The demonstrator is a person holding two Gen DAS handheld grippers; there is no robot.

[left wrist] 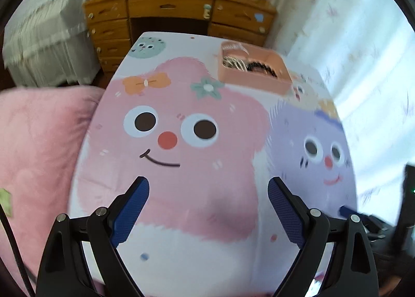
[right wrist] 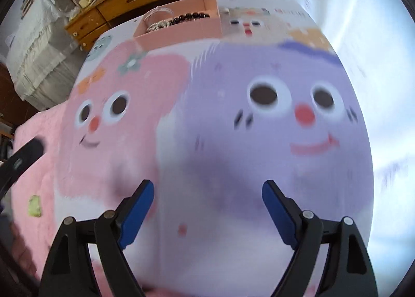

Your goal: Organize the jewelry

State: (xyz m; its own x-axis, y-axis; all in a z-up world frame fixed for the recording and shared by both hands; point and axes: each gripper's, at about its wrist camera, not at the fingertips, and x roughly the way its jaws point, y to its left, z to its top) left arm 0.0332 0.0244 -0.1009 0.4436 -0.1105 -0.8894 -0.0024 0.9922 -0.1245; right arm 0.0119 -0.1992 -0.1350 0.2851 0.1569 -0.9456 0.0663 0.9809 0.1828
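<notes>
- My left gripper [left wrist: 208, 188] is spread wide with nothing between its fingers, above the cartoon-printed table [left wrist: 181, 193].
- My right gripper [right wrist: 207, 190] is spread wide too, holding nothing.
- The pink tray [left wrist: 255, 80] sits far ahead, to the right of my left gripper.
- Dark beads [right wrist: 190, 17] and pale jewelry [right wrist: 157, 25] lie inside it.

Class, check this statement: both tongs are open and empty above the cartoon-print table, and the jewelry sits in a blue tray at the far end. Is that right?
Not quite: the tray is pink, not blue, as the right wrist view shows. The rest stands: the left tongs and right tongs are open and empty above the cartoon-print table, jewelry in the far tray.
</notes>
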